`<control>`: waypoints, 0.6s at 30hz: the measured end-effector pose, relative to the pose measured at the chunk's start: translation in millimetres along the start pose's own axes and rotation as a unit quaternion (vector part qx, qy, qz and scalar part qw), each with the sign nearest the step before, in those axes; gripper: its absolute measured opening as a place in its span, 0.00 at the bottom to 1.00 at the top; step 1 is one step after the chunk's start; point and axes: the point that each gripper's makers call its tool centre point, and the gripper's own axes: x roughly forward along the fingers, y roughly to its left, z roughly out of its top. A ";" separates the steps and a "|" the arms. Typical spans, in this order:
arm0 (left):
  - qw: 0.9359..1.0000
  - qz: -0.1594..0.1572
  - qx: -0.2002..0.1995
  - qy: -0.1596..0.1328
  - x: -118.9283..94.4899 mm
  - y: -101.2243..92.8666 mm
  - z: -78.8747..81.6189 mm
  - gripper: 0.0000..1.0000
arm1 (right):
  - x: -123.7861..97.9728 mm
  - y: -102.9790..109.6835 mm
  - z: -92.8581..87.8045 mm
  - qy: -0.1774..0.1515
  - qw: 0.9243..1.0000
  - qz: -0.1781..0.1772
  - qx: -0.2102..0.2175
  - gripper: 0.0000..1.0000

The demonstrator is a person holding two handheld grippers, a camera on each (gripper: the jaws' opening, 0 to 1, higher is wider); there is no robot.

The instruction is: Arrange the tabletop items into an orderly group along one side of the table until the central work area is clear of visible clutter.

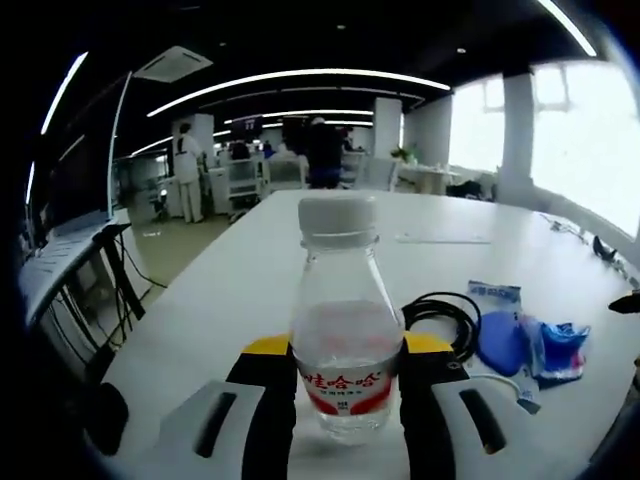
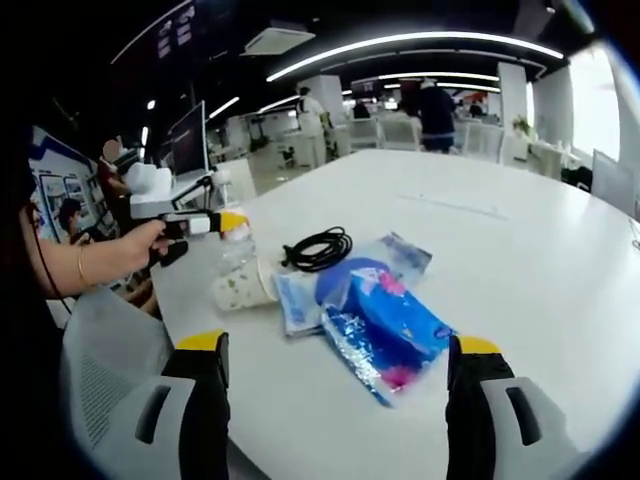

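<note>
A clear water bottle (image 1: 340, 290) with a white cap and a red label stands upright on the white table (image 1: 230, 290). My left gripper (image 1: 348, 345) is shut on its lower body, one jaw on each side. In the right gripper view a hand holds that left gripper (image 2: 190, 223) at the table's left edge, with the bottle (image 2: 237, 248) in it. My right gripper (image 2: 340, 343) hangs open above shiny blue packets (image 2: 385, 320). A coiled black cable (image 2: 318, 248) lies just beyond them. The cable (image 1: 445, 310) and packets (image 1: 520, 340) lie to the bottle's right.
A pale patterned cup (image 2: 243, 290) lies on its side beside the packets. A thin flat strip (image 2: 455, 205) rests farther along the table (image 2: 520, 240). People stand among desks and chairs at the back. A side desk with a monitor (image 2: 188, 140) stands to the left.
</note>
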 end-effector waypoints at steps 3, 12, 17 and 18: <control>1.000 -0.001 0.005 -0.004 -2.4 -1.2 -0.9 0.38 | -1.6 0.1 2.8 -0.005 1.000 -0.003 -0.002 0.90; 1.000 0.005 0.021 -0.019 -9.6 -4.7 -5.1 0.38 | -5.5 0.6 6.7 -0.011 1.000 -0.006 -0.006 0.91; 0.999 0.016 0.021 -0.020 -10.7 -5.4 -5.6 0.38 | -7.3 0.0 5.2 -0.008 1.000 -0.009 -0.006 0.90; 0.999 0.018 0.027 -0.021 -11.4 -6.2 -6.1 0.38 | -7.7 0.3 4.7 -0.007 1.000 -0.008 -0.006 0.90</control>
